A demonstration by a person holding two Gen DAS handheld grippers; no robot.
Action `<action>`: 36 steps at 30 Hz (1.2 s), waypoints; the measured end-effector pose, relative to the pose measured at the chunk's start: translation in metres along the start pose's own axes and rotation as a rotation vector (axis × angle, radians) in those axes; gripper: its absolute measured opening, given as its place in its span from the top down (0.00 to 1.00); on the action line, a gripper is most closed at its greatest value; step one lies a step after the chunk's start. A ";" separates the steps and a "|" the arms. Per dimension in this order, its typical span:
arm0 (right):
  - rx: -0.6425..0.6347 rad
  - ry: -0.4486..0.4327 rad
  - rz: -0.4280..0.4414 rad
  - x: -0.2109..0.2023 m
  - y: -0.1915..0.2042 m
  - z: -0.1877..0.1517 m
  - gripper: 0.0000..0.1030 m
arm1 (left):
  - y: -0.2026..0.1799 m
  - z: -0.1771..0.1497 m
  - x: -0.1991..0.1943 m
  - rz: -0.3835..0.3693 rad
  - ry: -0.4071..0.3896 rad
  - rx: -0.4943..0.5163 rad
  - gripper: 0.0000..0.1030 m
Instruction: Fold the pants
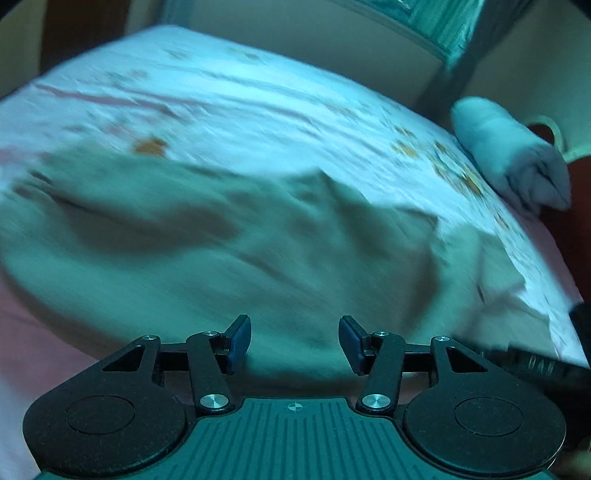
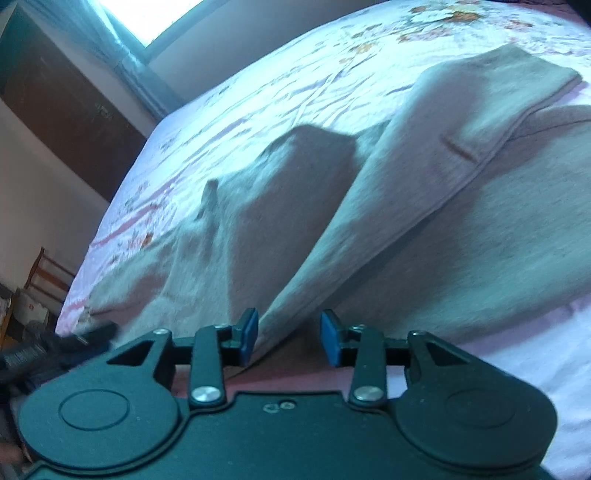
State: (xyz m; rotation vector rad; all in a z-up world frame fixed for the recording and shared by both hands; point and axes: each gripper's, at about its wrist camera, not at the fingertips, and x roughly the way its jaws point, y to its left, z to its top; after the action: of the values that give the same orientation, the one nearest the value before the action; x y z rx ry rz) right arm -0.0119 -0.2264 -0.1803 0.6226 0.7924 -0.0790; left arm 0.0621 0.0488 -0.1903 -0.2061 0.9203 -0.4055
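Note:
Beige pants [image 1: 229, 236] lie spread and rumpled on the bed, blurred in the left wrist view. My left gripper [image 1: 294, 343] is open and empty just above their near edge. In the right wrist view the pants [image 2: 424, 177] lie partly folded, one layer over another, with a raised fold [image 2: 295, 177] to the left. My right gripper [image 2: 289, 339] is open, with a folded edge of the pants lying between its blue fingers, not clamped.
The bed has a white and pink floral sheet [image 1: 240, 96]. A rolled white cloth [image 1: 506, 155] lies at the bed's right edge. A dark wardrobe [image 2: 70, 110] and a window [image 2: 147, 18] stand beyond the bed. The other gripper's dark tip [image 2: 55, 347] shows at left.

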 end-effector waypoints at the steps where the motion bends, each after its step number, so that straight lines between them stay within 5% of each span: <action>1: 0.008 -0.008 -0.002 -0.002 -0.003 0.002 0.70 | -0.006 -0.004 0.007 0.002 0.014 0.004 0.48; 10: 0.064 -0.047 -0.025 -0.014 -0.032 0.013 0.70 | -0.027 -0.029 0.030 0.114 0.052 0.036 0.49; 23: 0.426 -0.138 -0.078 0.000 -0.118 0.056 0.71 | -0.031 -0.027 0.038 0.129 0.070 0.045 0.49; 29: 0.536 -0.205 -0.072 0.008 -0.145 0.067 0.77 | -0.032 -0.027 0.039 0.132 0.068 0.054 0.49; 31: 0.524 -0.220 -0.063 0.011 -0.148 0.072 0.97 | -0.032 -0.027 0.039 0.133 0.069 0.057 0.49; 36: 0.439 -0.258 -0.027 -0.001 -0.145 0.079 1.00 | -0.034 -0.027 0.040 0.139 0.069 0.065 0.49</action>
State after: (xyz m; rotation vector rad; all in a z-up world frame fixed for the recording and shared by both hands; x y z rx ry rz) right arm -0.0039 -0.3889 -0.2088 0.9948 0.5336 -0.3584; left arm 0.0539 0.0012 -0.2239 -0.0684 0.9814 -0.3150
